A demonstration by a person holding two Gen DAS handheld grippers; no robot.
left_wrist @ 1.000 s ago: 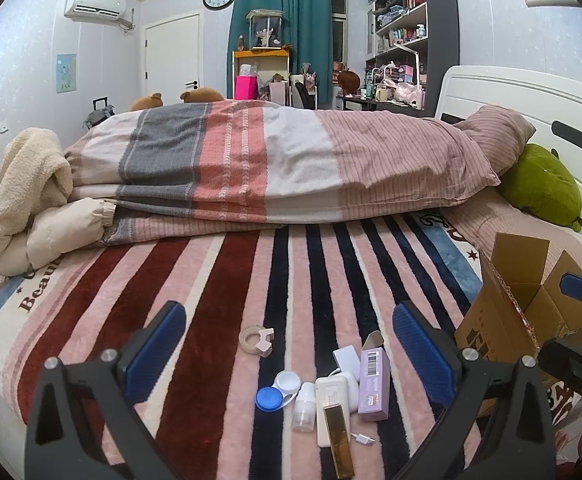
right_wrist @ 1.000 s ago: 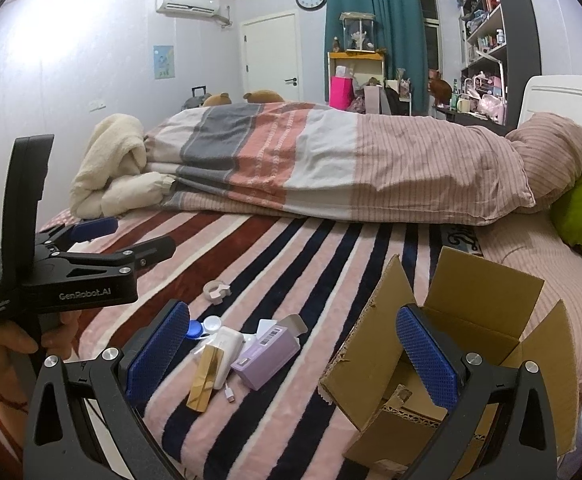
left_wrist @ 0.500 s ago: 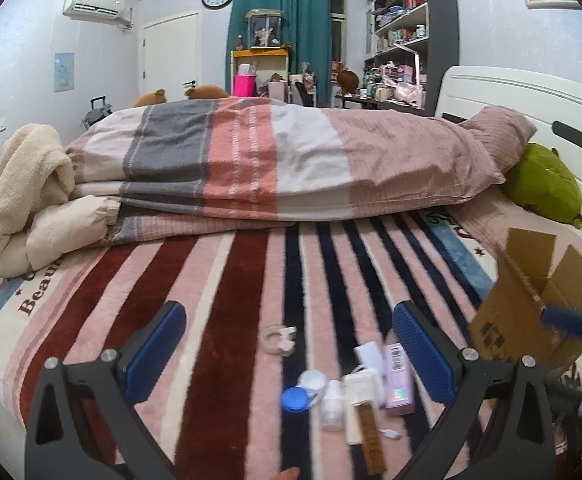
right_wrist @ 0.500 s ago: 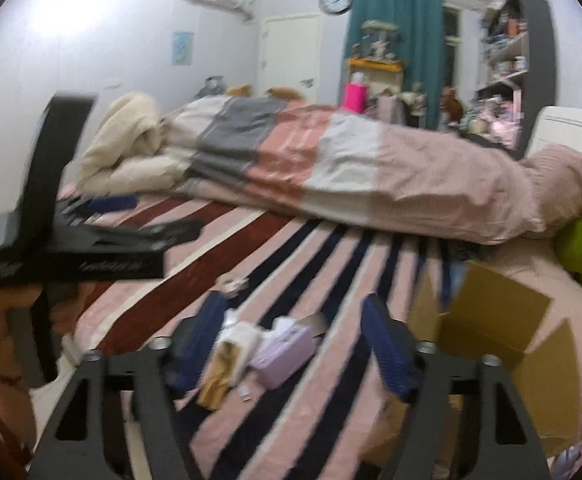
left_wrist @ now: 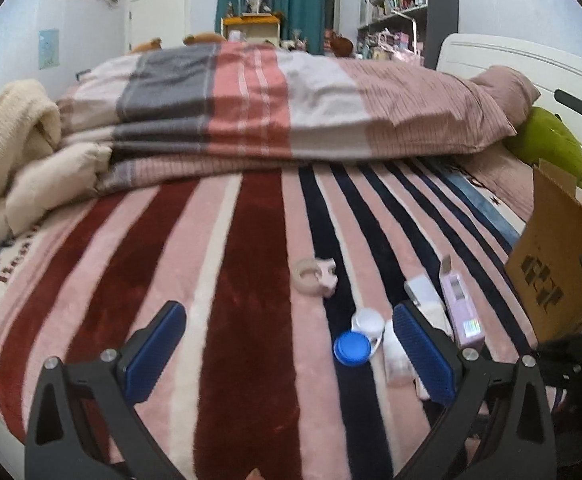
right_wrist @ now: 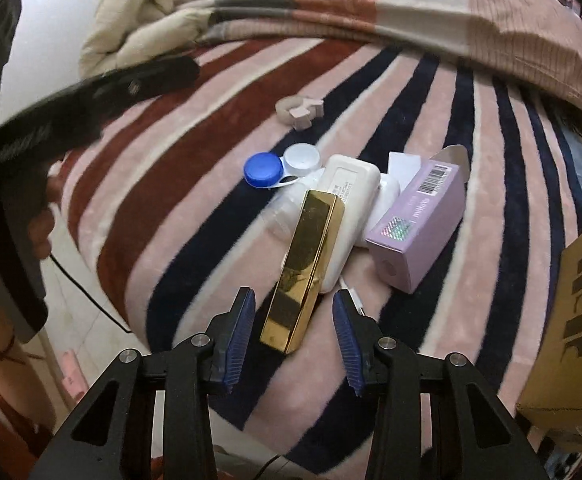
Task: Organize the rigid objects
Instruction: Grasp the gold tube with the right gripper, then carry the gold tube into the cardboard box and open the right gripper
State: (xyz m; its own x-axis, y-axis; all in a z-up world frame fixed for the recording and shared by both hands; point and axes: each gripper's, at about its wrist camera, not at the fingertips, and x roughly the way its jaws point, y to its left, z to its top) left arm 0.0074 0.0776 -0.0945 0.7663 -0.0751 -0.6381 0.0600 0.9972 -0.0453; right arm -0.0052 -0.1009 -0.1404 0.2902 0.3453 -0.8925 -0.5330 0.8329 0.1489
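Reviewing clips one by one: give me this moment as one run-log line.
phase: pre-grasp | right gripper: open, straddling near end of gold box, no contact visible | left gripper: open, holds nothing | cardboard box: at right

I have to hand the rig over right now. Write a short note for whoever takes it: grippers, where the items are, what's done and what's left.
Right gripper: open, empty, lined up on the near end of the gold bar-shaped case, fingers on either side, not closed on it.
Left gripper: open, empty, hovering above the striped blanket.
Items: the gold case leans on a white case; the purple box, the blue-and-white contact lens case and the tape ring all lie on the blanket. The cardboard box stands to the right.
Done: nothing visibly packed; the box's inside is out of view.
Left: probably grasp the gold case, move it to the box, then the rest.
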